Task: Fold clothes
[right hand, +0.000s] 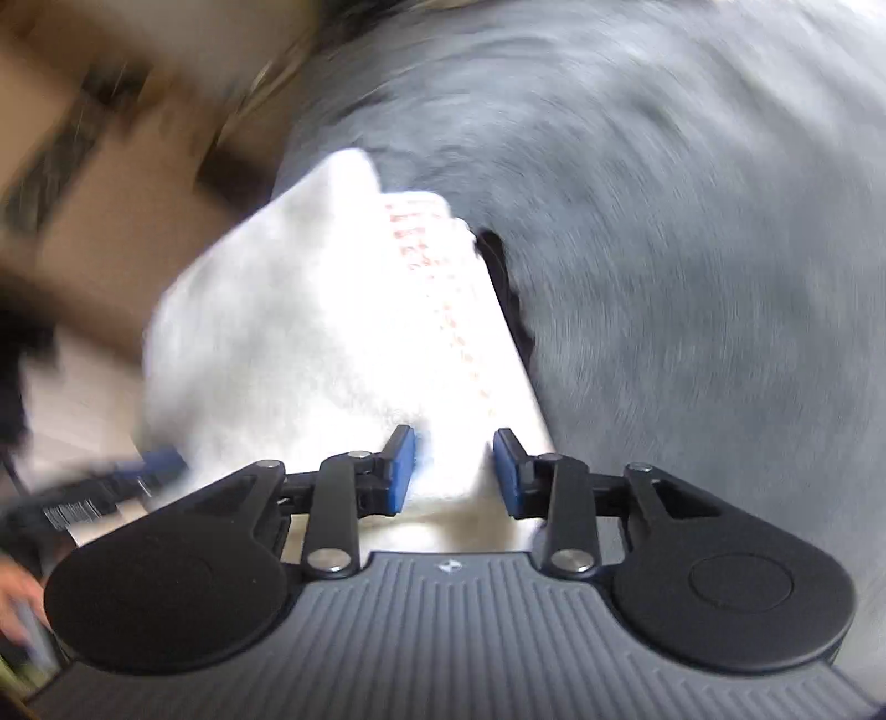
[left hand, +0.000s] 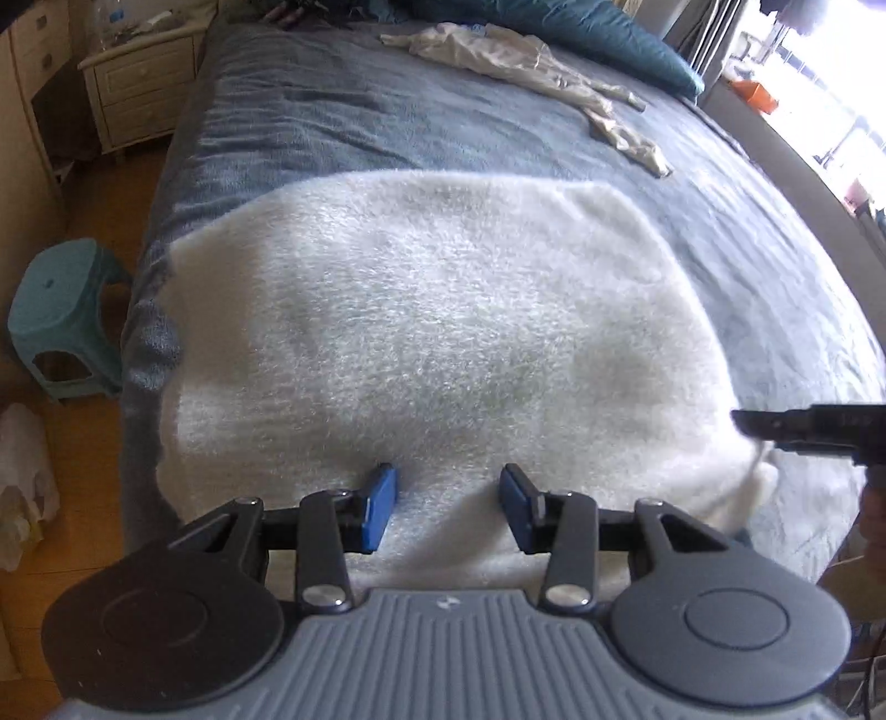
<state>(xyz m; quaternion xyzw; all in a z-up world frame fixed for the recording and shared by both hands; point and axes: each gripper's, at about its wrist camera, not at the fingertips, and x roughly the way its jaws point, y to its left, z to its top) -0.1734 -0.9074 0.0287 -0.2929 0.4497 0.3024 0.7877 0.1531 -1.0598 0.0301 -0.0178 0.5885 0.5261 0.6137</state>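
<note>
A white fleecy garment [left hand: 432,332] lies spread flat on the blue-grey bed [left hand: 332,122]. My left gripper [left hand: 448,509] is open just above its near edge, with nothing between the blue pads. My right gripper [right hand: 454,471] is open too, with a fold of the white garment [right hand: 343,332] lying between and ahead of its pads; that view is blurred by motion. The right gripper also shows in the left wrist view [left hand: 803,432] at the garment's right edge. A cream garment [left hand: 531,72] lies crumpled at the far end of the bed.
A teal stool [left hand: 61,315] stands on the wooden floor left of the bed. A white nightstand [left hand: 138,83] is at the far left. A teal pillow [left hand: 609,39] lies at the head of the bed. A bright window [left hand: 819,99] is on the right.
</note>
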